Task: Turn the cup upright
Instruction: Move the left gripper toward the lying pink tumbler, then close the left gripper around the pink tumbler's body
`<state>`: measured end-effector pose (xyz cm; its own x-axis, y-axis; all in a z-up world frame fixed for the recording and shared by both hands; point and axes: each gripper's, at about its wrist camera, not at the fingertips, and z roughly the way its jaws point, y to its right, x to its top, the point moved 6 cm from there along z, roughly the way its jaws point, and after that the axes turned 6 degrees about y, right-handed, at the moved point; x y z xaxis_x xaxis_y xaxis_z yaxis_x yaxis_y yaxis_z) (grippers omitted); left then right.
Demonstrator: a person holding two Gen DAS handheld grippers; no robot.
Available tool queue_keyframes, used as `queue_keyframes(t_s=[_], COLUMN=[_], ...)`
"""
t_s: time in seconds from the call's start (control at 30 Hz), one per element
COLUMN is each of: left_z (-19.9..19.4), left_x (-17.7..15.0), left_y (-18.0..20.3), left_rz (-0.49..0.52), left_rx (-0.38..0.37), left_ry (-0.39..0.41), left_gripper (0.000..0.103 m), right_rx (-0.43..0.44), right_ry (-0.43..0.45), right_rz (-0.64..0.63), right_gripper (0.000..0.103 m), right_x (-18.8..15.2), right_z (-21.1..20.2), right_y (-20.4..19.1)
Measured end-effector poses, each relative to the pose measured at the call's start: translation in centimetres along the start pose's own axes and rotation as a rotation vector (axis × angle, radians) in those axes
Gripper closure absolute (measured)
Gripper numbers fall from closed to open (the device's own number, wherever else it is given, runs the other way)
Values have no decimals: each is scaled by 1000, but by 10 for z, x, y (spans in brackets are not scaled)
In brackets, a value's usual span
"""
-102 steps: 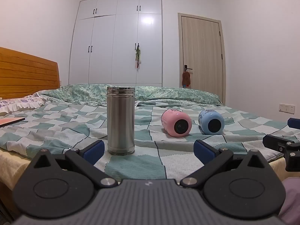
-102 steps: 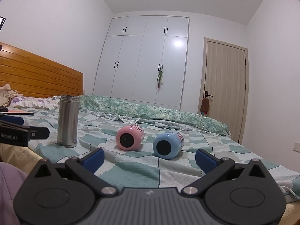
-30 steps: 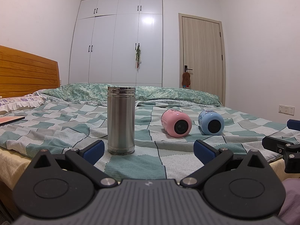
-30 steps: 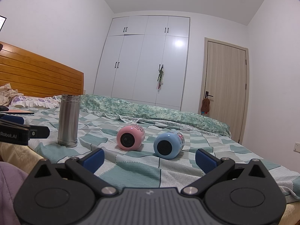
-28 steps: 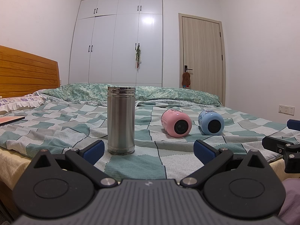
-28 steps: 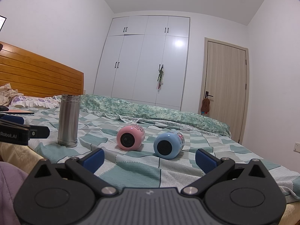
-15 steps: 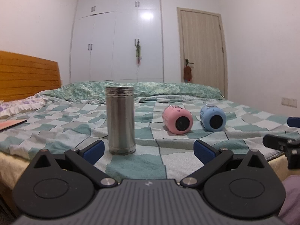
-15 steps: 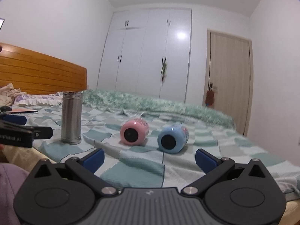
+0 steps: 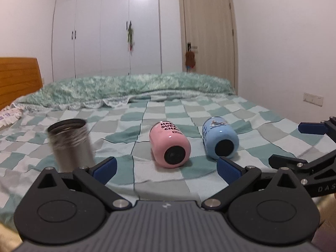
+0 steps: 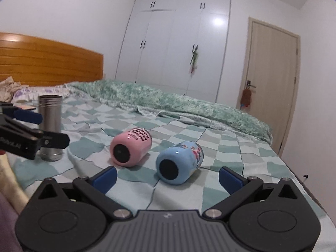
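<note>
A pink cup [image 9: 169, 144] and a blue cup [image 9: 220, 140] lie on their sides on the checked bedspread, black bases toward me. They also show in the right wrist view, pink [image 10: 130, 148] and blue [image 10: 178, 163]. My left gripper [image 9: 167, 169] is open and empty, just short of the pink cup. My right gripper [image 10: 168, 177] is open and empty, just short of the blue cup. Each gripper shows at the edge of the other's view, the right [image 9: 310, 147] and the left [image 10: 25, 130].
A steel flask [image 9: 70, 145] stands upright left of the pink cup, also in the right wrist view [image 10: 50, 124]. The bed [image 9: 147, 117] has a rumpled green quilt at the back and a wooden headboard [image 10: 48, 63] at left. Wardrobe and door behind.
Both grippers have risen and moved forward over the bed toward the lying cups, tilting down. The cups and the flask have not moved.
</note>
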<state>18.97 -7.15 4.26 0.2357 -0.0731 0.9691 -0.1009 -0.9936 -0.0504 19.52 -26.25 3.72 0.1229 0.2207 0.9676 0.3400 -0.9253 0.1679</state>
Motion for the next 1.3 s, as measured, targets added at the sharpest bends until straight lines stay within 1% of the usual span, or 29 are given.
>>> queue_keyframes(t_s=[0.17,0.37,0.43,0.5,0.63,0.73,0.83,0.97,1.03,1.13,1.2,1.27,1.3], left_z=[53,115,135,153,180,197,209,225,235,247,254,259,260], left_x=[19,37,40,39,34,31,30,23,18,11,4,-4,-8], left_y=[2,3,3,1,1,2,4,0,-5,-7,-4,-2,-2], left_rz=[-25,-8,-7,-24,-73,-73,-62,-61,-80,-131,-119,-153,-171], left_rx=[8,48,65,76,64,75,93,142,167,162,160,141,140], left_ry=[-92,-186,-220,-273,-350,-396,-426,-473,-512,-573,-625,-668,-677], left_gripper=[0,0,0,0,0,0,0,0,0,0,4,18,18], right_rx=[36,62,76,88,94,113,139,152,157,158,155,157,157], right_ry=[-31,-58,-76,-86,-105,-114,-98,-95,-90,-87,-92,-102,-104], right_rz=[39,102,117,118,141,195,235,256,262,272,279,287,286], right_gripper=[0,0,0,0,0,0,0,0,0,0,0,0,0], right_x=[15,29,31,32,28,22,18,14,13,11,9,7,6], right_z=[45,95,111,124,148,156,157,158,158,160,162,164,165], right_y=[28,69,81,89,107,116,123,126,127,128,129,129,129])
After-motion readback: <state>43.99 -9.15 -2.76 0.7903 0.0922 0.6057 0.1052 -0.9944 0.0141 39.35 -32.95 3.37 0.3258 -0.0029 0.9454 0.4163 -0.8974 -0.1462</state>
